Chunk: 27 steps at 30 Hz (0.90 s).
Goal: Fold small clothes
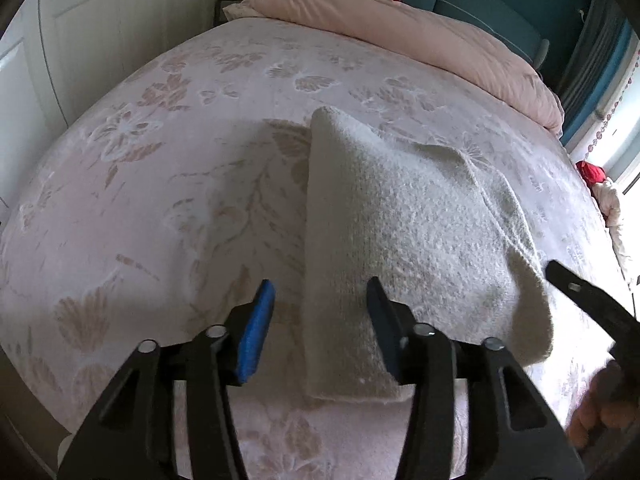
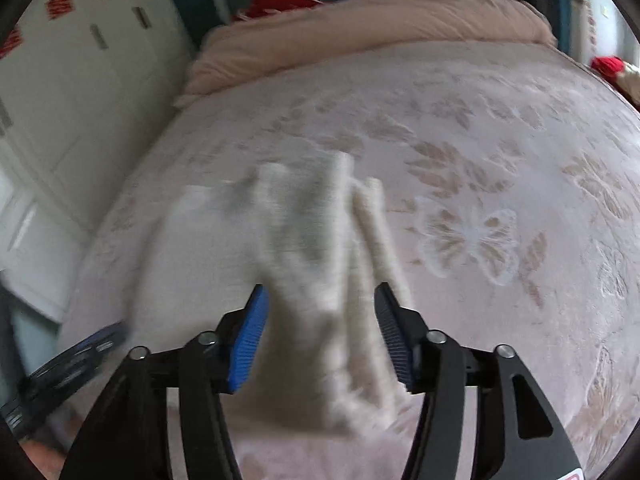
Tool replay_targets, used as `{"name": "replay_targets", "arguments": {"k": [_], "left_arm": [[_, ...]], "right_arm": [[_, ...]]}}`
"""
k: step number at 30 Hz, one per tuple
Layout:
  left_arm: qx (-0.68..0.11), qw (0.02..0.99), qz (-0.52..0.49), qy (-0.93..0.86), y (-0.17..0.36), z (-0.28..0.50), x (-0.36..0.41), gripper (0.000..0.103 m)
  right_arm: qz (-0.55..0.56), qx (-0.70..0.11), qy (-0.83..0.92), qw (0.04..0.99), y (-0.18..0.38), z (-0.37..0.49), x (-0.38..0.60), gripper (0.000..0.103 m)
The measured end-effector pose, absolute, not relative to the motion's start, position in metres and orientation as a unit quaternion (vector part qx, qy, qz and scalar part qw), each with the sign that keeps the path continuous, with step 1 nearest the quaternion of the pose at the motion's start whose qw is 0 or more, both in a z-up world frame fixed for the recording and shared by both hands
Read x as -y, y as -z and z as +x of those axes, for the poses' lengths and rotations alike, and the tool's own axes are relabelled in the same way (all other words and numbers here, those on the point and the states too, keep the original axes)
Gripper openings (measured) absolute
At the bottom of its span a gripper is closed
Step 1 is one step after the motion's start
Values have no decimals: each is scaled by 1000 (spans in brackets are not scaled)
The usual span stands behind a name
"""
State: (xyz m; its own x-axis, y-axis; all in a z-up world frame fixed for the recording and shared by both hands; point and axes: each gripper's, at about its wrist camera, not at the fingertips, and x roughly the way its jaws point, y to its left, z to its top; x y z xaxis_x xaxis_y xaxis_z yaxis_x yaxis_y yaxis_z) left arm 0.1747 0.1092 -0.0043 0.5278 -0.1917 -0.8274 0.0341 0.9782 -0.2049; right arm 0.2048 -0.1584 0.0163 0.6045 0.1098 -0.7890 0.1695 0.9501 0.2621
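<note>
Left gripper (image 1: 320, 292) jaws part-open over the near left edge of the folded white fuzzy cloth (image 1: 404, 216), pads clear of it; cloth lies flat on the pink floral bedspread (image 1: 160, 184). Right gripper (image 2: 320, 300) jaws also part-open straddling the cloth's near right end, nothing clamped, that view blurred. Rolled pink duvet (image 1: 400, 28) at the bed's far end.

Soft daylight is admitted from a blown-out window (image 1: 628, 168) at three o'clock in the left wrist view, and a faint shadow is cast toward nine o'clock beside the towel (image 1: 408, 232). The right wrist view is smeared by motion blur. Strong barrel distortion and dark vignetting are noted at all edges.
</note>
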Motion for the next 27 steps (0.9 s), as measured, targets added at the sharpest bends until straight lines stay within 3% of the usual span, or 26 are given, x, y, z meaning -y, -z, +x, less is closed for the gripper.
{"name": "replay_targets", "arguments": {"k": [2,5,6,8,10,15,18,20,24,27], "left_arm": [[-483,868,-95,66,3,170,-112,85],[-474,869,-123,74,3,160,-114,92],[-476,866,-129,80,5,158,-113,92],[-492,855,-137,92,17,159,-109,86],[-516,838,-139,111,29,167,-105,55],[-511,842,-128,111,15,180,-106,52],[-529,836,-99,111,27,185,-99,58],[-521,843,-85,104,29,181,-95,64],[-506,855,-70,93,24,170,-97,70],[-508,854,-71,85,23,167,-97,71]], "right_arm": [[179,-465,23,867,-3,217,168,68],[235,-494,0,837,27,225,180,65],[258,-501,-10,826,35,226,182,52],[294,-504,-21,812,40,227,185,41],[311,-495,-28,811,31,223,186,33],[340,-451,-52,824,3,196,192,25],[268,-490,-21,829,31,197,185,35],[265,-467,-13,843,23,188,181,37],[182,-402,-36,897,-31,172,149,36],[97,-429,-40,897,-18,178,123,31]]}}
